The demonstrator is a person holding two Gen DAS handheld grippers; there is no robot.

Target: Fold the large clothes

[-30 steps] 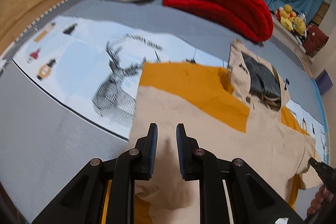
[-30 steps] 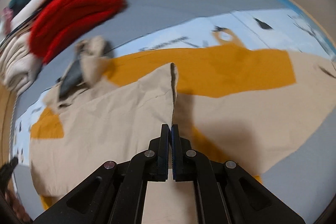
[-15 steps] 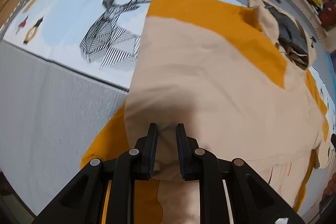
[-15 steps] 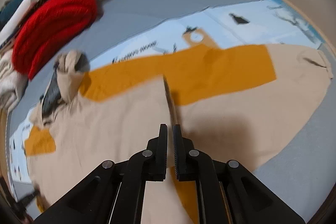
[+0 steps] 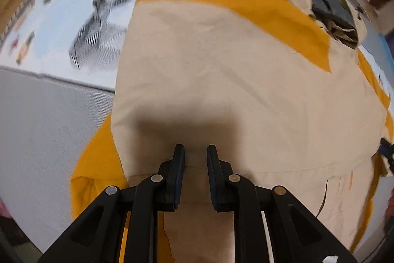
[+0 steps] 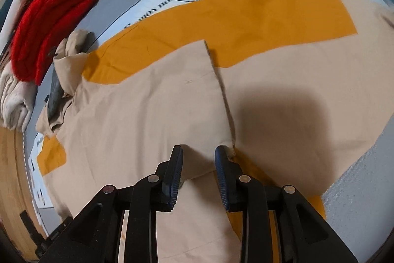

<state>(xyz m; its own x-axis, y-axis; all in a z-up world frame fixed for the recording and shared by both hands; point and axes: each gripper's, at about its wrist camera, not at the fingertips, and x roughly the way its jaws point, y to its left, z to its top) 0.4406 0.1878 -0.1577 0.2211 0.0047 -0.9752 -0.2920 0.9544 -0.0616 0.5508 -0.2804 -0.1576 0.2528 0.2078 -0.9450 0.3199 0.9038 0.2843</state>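
A large beige and mustard hooded garment (image 5: 234,70) lies spread on the mat, its hood (image 5: 325,4) with dark lining at the far right. My left gripper (image 5: 195,152) is open, low over the folded beige panel near its hem. In the right wrist view the same garment (image 6: 152,110) has a beige flap folded over, with its edge (image 6: 221,90) running toward my right gripper (image 6: 199,152). That gripper is open, with cloth lying loose between the jaws.
A grey mat with a pale blue printed panel and a deer drawing (image 5: 96,28) lies under the garment. A folded red knit (image 6: 54,24) and a folded cream knit (image 6: 12,95) are stacked at the mat's far edge. Wooden floor (image 6: 9,164) borders the mat.
My right gripper was shut on the flap's edge and has opened, leaving the flap flat on the garment. My left gripper has dropped low over the beige panel and stays open.
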